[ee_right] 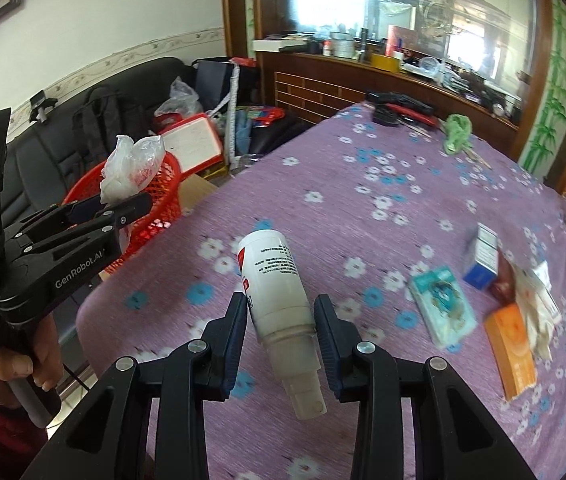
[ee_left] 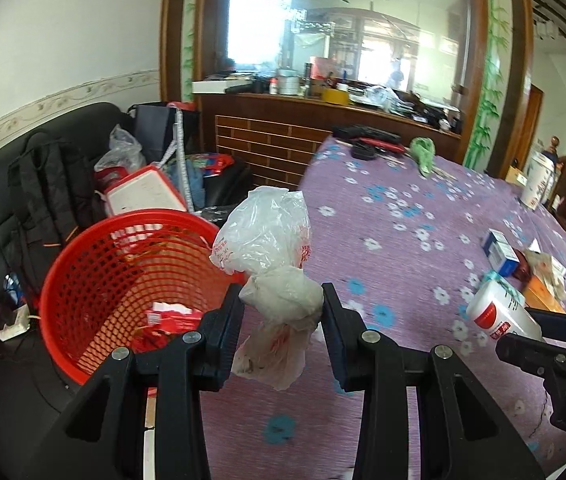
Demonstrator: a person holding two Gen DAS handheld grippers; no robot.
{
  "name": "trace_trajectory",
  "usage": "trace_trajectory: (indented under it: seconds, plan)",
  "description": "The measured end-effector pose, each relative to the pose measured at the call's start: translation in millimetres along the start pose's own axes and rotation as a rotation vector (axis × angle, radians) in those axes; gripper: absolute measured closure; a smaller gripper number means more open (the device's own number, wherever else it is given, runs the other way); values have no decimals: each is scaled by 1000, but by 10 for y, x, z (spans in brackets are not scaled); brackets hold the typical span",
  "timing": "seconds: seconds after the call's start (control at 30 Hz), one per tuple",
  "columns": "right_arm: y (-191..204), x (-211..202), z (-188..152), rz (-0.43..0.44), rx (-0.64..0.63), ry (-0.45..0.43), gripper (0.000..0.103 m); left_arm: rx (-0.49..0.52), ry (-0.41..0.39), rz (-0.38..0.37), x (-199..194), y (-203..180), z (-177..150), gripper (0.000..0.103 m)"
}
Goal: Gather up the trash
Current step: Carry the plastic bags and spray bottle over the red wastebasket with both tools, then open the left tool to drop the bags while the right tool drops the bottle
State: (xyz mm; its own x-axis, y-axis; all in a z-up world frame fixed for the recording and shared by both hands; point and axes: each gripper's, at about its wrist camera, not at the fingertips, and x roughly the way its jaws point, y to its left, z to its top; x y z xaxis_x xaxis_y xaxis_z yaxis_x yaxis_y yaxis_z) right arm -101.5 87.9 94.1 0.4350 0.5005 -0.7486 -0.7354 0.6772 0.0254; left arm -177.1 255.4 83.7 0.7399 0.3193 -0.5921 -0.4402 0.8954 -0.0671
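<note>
A: Left wrist view: left gripper pinches bag at centre, red basket lower left.

B: Right gripper clamps bottle over table; boxes clutter right.

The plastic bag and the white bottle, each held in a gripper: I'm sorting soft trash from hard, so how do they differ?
The plastic bag is crumpled, translucent film bunched in the left gripper; the white bottle is a rigid opaque cylinder in the right gripper. The bag hangs by the red basket; the bottle is over the purple tablecloth. Both carry red print and are clamped.
</note>
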Motion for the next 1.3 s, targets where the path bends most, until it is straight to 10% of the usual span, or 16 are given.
trace_trajectory:
  seconds: [0.83,1.3]
  plan:
    - [1211,1064,1257,291,0,55,59,-219,57,166,303,1484,25,54]
    - [334,465,605,223,95,6,46,-133,39,62,142,896,-26,44]
